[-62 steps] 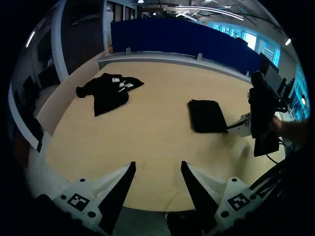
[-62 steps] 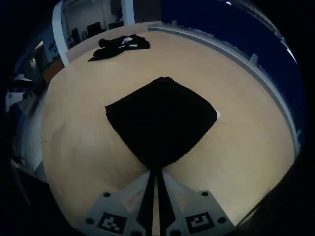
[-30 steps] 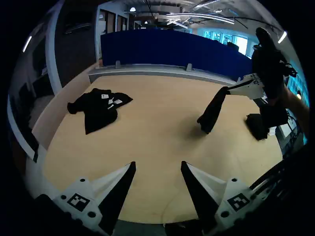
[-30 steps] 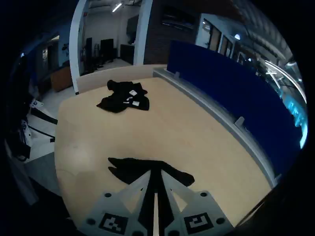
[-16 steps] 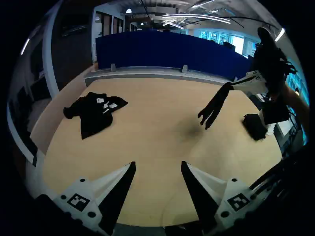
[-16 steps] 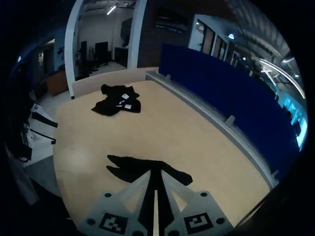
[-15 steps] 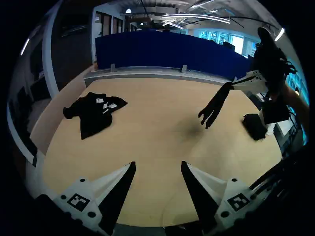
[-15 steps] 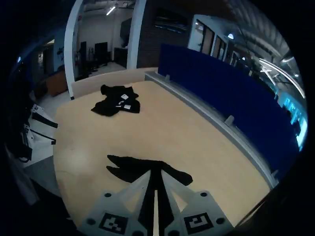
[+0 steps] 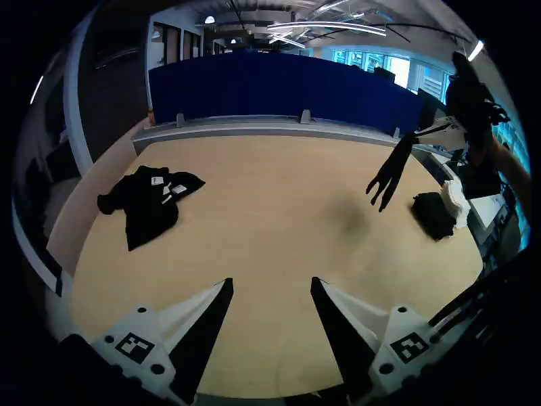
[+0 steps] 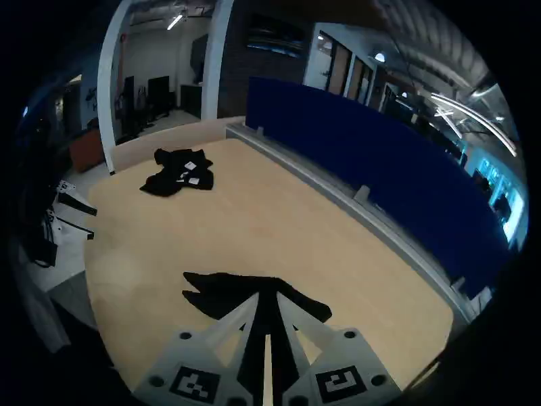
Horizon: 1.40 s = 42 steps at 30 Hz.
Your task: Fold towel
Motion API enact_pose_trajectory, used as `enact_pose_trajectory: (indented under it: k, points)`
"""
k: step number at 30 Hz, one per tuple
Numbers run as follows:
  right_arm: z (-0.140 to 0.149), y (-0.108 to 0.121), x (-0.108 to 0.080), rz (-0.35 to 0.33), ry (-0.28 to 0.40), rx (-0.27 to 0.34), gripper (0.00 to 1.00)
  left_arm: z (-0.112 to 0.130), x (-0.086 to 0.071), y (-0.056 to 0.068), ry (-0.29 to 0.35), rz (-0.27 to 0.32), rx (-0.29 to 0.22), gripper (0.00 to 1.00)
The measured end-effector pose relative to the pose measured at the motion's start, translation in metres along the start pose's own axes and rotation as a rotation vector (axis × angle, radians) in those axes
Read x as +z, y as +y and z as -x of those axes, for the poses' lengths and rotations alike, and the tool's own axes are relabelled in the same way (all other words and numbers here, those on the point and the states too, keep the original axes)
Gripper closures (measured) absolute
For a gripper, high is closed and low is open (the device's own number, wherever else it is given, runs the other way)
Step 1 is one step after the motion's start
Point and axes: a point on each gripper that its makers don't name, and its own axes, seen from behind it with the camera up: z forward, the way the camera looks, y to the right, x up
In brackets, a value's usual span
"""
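Observation:
A black towel (image 9: 391, 173) hangs in the air over the right side of the wooden table (image 9: 270, 203), held by one edge. My right gripper (image 9: 438, 128) is shut on it, with a person's arm (image 9: 508, 169) behind. In the right gripper view the towel (image 10: 237, 289) droops limp from between the closed fingers of the right gripper (image 10: 267, 301), well above the table (image 10: 270, 210). My left gripper (image 9: 270, 284) stands open over the table's near edge, far from the towel, with nothing between its fingers.
A crumpled pile of black cloths (image 9: 145, 201) with white tags lies at the table's left; the same pile (image 10: 177, 172) lies far off in the right gripper view. A folded black stack (image 9: 433, 214) and something white (image 9: 456, 197) sit at the right edge. A blue partition (image 9: 284, 84) lines the far side.
The right gripper has lifted the folded towel off the table, and it now hangs limp. It has carried the towel up and to the right. The left gripper stays open.

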Motion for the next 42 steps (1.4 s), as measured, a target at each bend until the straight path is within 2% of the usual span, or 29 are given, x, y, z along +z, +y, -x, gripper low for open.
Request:
enact_pose_trajectory:
  k: [14, 23, 32, 42]
  points:
    - [0.048, 0.110, -0.048, 0.080, -0.010, 0.095, 0.97, -0.008, 0.013, 0.011, -0.023, 0.000, 0.005, 0.15]
    - [0.078, 0.158, -0.071, 0.113, -0.054, 0.089, 0.97, -0.014, 0.019, 0.023, -0.033, 0.009, 0.027, 0.15]
    - [0.097, 0.180, -0.077, 0.132, -0.072, 0.118, 0.98, -0.016, 0.020, 0.029, -0.039, 0.012, 0.043, 0.15]
    - [0.127, 0.180, -0.086, 0.141, -0.096, 0.158, 0.98, -0.015, 0.020, 0.034, -0.046, 0.016, 0.051, 0.15]
